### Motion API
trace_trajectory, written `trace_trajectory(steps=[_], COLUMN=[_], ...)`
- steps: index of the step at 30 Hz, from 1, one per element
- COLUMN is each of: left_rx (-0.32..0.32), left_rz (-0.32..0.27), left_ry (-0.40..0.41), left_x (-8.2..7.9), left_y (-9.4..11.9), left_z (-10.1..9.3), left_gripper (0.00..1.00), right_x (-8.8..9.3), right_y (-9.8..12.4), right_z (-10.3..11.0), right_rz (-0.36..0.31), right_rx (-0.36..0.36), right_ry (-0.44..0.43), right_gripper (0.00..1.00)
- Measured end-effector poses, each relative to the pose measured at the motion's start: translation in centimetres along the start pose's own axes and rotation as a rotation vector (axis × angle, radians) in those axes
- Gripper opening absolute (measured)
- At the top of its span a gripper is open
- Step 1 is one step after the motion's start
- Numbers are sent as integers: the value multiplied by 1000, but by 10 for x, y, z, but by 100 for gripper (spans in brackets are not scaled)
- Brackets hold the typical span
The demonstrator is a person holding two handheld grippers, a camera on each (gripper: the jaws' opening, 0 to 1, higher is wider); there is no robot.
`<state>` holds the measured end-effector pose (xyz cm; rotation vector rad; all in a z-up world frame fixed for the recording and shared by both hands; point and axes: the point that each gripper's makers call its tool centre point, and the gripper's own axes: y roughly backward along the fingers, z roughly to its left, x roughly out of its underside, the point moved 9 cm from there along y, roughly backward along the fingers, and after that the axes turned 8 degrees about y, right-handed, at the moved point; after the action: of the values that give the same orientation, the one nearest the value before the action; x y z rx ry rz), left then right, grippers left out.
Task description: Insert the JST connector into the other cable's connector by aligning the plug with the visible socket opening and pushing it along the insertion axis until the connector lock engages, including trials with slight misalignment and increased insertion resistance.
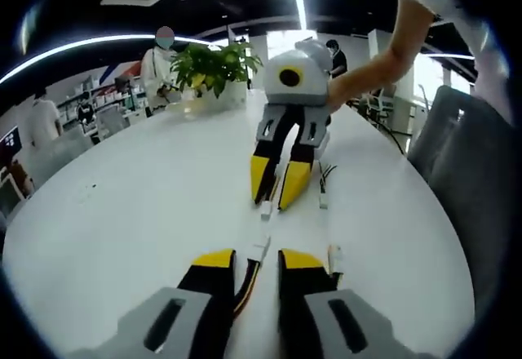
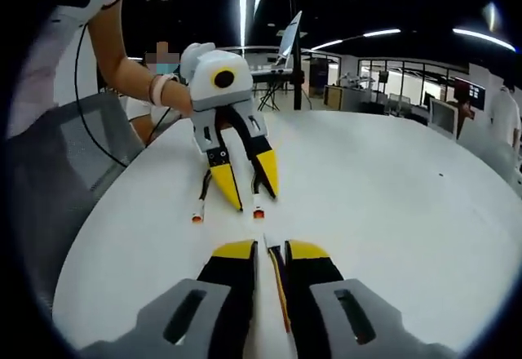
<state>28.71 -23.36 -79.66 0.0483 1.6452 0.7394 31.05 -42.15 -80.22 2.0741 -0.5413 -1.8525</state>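
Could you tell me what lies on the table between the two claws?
In the left gripper view, between the left claw and right claw lie two small white plugs, nearly end to end, on the white table.

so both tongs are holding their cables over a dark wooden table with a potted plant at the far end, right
Not quite: the table is white, not dark wood, as the left gripper view shows. The rest holds: the left tongs and right tongs each grip a cable, and the potted plant stands at the far end.

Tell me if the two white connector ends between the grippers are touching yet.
Apart. In the left gripper view, the near connector and the far connector have bare white table between their ends.
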Motion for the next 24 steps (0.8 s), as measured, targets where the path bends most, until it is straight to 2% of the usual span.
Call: trace_trajectory(steps=[5, 8, 13, 17, 24], left_rx=[-11, -2, 11, 9, 16], left_rz=[1, 0, -5, -15, -31], left_ry=[-4, -22, -20, 35, 36], left_x=[0, 0, 1, 3, 4], left_y=[0, -2, -2, -2, -3], left_z=[0, -1, -3, -2, 0], left_gripper=[12, 9, 6, 6, 6], right_x=[0, 1, 2, 2, 3], right_y=[-1, 0, 2, 2, 3], right_z=[2, 3, 2, 1, 0], right_rz=[3, 25, 19, 16, 6], right_rx=[-4, 6, 6, 5, -2], right_ry=[-3, 19, 8, 6, 12], right_gripper=[9, 10, 8, 8, 5])
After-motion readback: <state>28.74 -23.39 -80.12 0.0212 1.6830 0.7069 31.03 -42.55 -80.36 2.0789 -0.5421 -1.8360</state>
